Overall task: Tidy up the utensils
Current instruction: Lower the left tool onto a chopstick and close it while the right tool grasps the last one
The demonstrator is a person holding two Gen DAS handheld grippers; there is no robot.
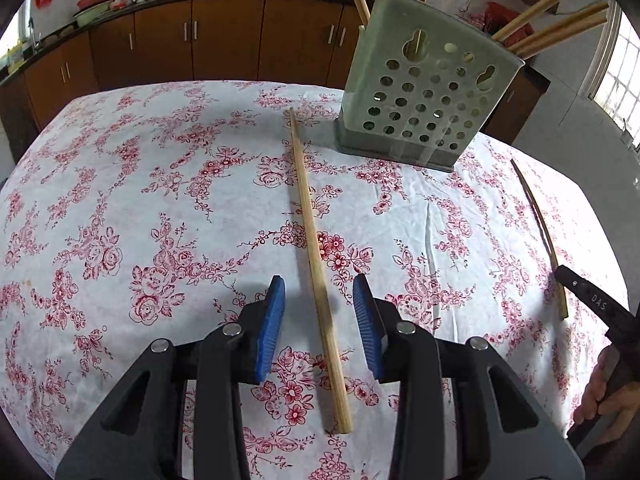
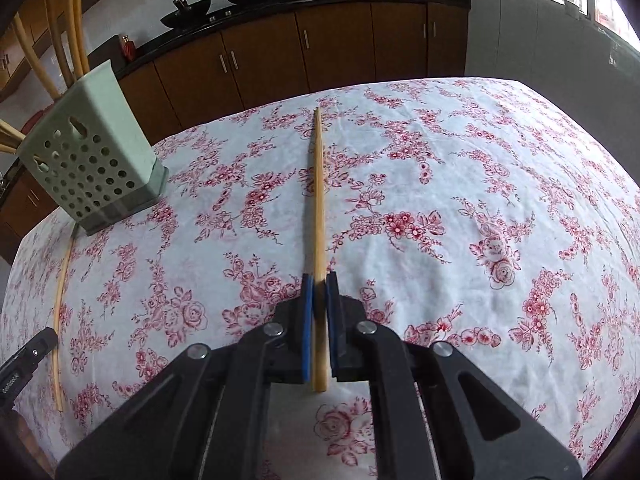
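Observation:
A long wooden chopstick (image 1: 308, 216) lies on the flowered tablecloth (image 1: 120, 160), running away from me. My left gripper (image 1: 319, 280) is open and straddles its near part; the blue pads (image 1: 272, 320) stand clear of it on both sides. My right gripper (image 2: 319, 280) is shut on a second chopstick (image 2: 318, 200), which points toward the table's far edge, low over the cloth. The left wrist view shows that chopstick (image 1: 538, 216) and the right gripper (image 1: 562, 274) at the far right. The pale green perforated holder (image 1: 424, 96) stands at the back, with several chopsticks (image 1: 552, 20) sticking out.
In the right wrist view the holder (image 2: 88, 160) stands at the left, near the table's far edge, with the first chopstick (image 2: 62, 300) and the left gripper's finger (image 2: 44, 338) in front of it. Brown cabinets (image 1: 224, 44) run behind the table. A hand (image 1: 604, 396) holds the right gripper.

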